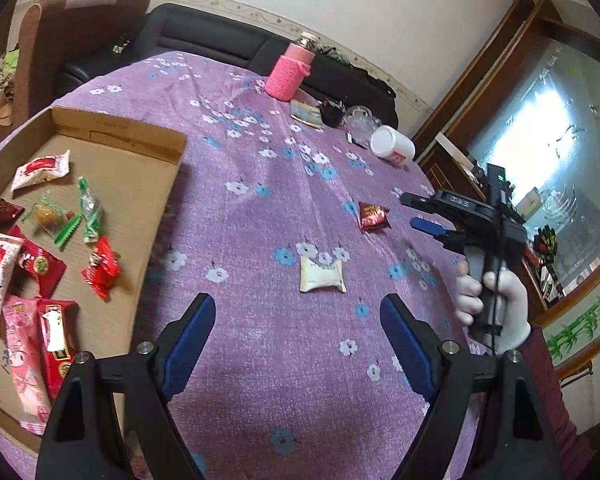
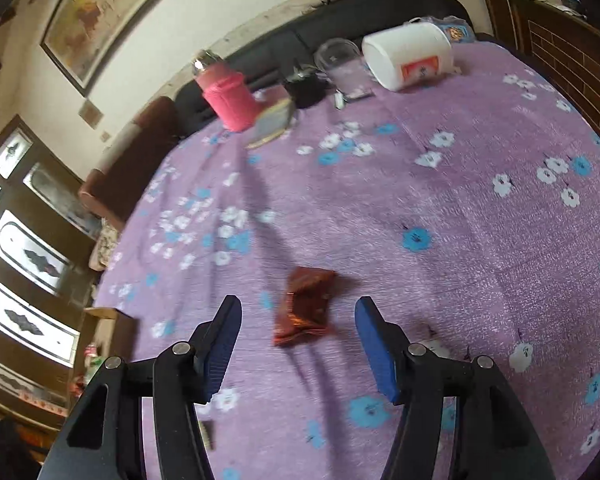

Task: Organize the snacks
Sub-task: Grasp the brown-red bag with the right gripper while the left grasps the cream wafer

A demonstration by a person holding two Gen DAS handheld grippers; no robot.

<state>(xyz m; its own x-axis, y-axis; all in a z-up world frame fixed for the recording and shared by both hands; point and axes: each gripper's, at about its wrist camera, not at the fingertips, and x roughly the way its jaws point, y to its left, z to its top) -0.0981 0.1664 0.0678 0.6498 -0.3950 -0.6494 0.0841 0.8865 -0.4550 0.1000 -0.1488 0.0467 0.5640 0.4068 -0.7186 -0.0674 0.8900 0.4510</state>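
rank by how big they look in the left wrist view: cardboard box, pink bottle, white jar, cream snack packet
1. cardboard box
2. pink bottle
3. white jar and cream snack packet: look alike; the packet lies nearer the camera, so unsure.

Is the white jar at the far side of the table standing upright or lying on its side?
Lying on its side. The white jar rests lengthwise on the purple tablecloth, its round end facing sideways.
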